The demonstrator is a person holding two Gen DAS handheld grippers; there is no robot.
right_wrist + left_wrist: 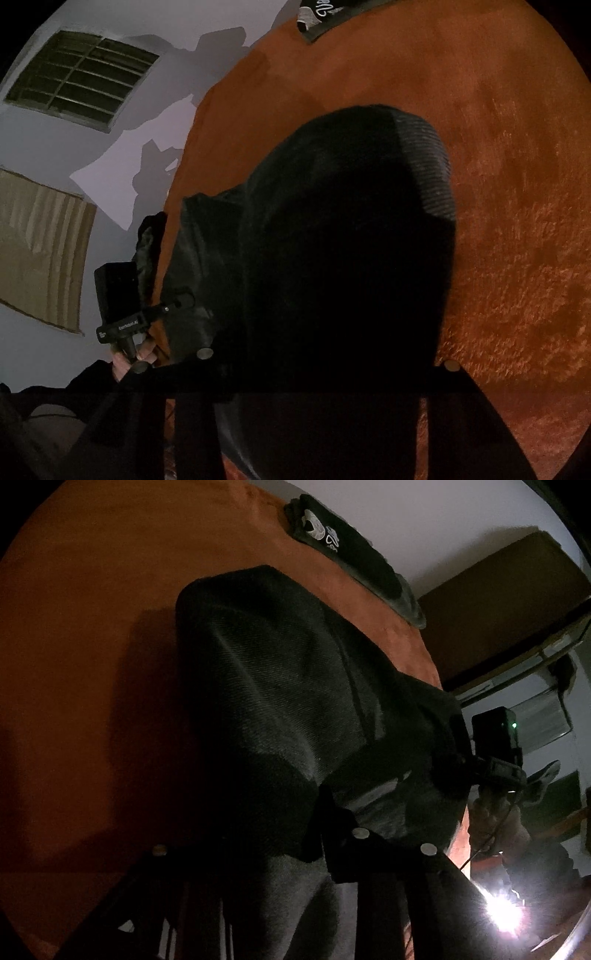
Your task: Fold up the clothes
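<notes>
An orange plush blanket [92, 627] covers the surface under everything and fills most of both views. On it, in the middle of each view, lies the dark grey ribbed garment [266, 672], bunched up and lifted at its near edge toward the cameras. Its bulk blocks nearly all of what lies straight ahead of either gripper.

Behind it, at the far edge of the blanket, a folded black garment with a white print [332, 539] lies well apart from the grey one. The left wrist view shows its full length; the right wrist view catches only one corner.

The pale wall [44, 147] shows in both views. Only the right wrist view shows the barred window [81, 74] and the striped curtain [40, 251]; only the left wrist view shows the brown cabinet [498, 602] and a bright glare at lower right.

The left gripper [332, 834] has grey cloth pinched between its fingers, seen close in its own view. The right gripper [314, 369] has the garment's edge lying across its dark fingers; whether they press on it I cannot tell. Each view shows the other gripper's body with a hand [133, 360] on its handle, beside the garment.
</notes>
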